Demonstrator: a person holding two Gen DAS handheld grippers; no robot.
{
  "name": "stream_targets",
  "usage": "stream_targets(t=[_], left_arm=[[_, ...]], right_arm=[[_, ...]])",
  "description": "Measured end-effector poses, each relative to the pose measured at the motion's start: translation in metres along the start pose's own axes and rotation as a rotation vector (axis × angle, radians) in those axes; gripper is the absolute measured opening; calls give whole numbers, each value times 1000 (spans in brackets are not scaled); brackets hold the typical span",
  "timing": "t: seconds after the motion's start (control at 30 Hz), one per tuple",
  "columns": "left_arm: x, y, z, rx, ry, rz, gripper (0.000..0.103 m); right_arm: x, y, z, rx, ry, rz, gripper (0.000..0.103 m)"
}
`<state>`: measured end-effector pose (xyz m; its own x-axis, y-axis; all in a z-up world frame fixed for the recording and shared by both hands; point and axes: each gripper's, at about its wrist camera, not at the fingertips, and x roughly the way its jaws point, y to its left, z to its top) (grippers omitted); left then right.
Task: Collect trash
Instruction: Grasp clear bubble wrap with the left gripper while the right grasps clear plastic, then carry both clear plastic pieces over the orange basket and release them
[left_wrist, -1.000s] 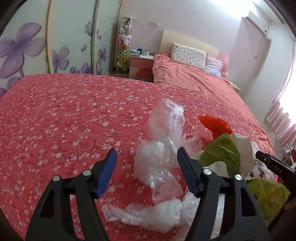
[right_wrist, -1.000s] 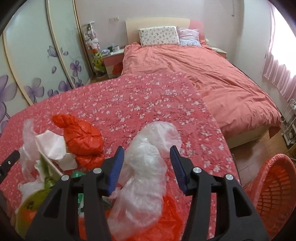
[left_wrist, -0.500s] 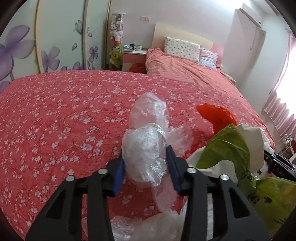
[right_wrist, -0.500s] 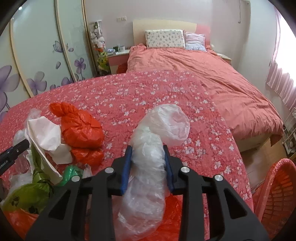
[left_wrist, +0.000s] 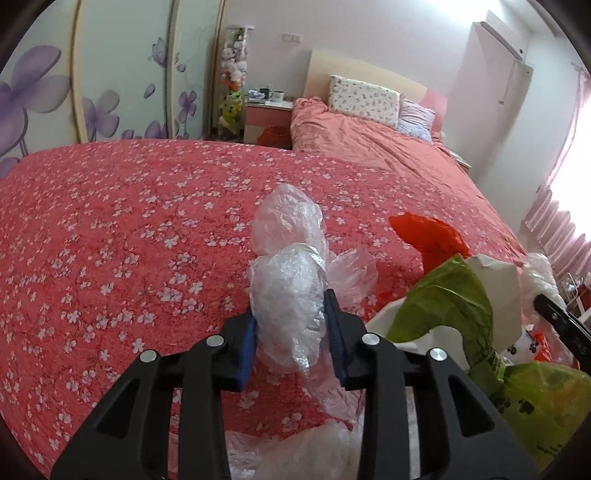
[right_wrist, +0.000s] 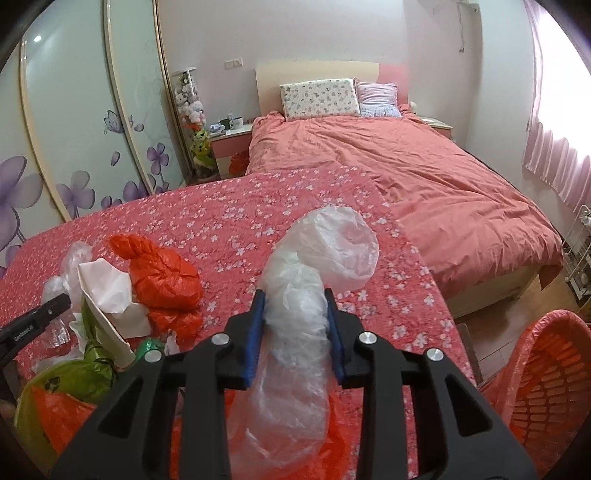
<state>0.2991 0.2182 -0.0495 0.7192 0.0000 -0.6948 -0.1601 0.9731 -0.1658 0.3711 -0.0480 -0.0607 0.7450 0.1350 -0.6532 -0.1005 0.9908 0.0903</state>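
On the red flowered bedcover (left_wrist: 110, 221) lies a heap of trash. My left gripper (left_wrist: 290, 314) has a crumpled clear plastic bag (left_wrist: 284, 229) between its blue pads; the jaws are still closing and press on it. My right gripper (right_wrist: 294, 299) is shut on another clear plastic bag (right_wrist: 332, 247), which bulges above the fingers and hangs below them. Between the two grippers lie a red plastic bag (right_wrist: 162, 273), white paper (right_wrist: 107, 284) and a green bag (left_wrist: 450, 295). More clear film lies under the left gripper.
An orange-red slatted basket (right_wrist: 546, 369) stands on the floor at the lower right, off the cover's edge. A second bed with a pink duvet (right_wrist: 424, 177) and pillows lies beyond. Flower-patterned wardrobe doors (left_wrist: 92, 92) line the left; a nightstand (left_wrist: 269, 110) stands at the back.
Both grippers went from open around their clear bags to closed on them. The right gripper has lifted its bag a little; the left has stayed about where it was.
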Motion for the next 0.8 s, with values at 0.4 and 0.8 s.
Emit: stream_targets(t=[0.4, 0.8], left_arm=[[-39, -13, 14, 44, -113, -10, 26], [-94, -53, 16, 82, -195, -84, 25]], right_arm=[[-33, -11, 4, 18, -53, -5, 31], [-94, -32, 0, 35, -131, 2, 31]])
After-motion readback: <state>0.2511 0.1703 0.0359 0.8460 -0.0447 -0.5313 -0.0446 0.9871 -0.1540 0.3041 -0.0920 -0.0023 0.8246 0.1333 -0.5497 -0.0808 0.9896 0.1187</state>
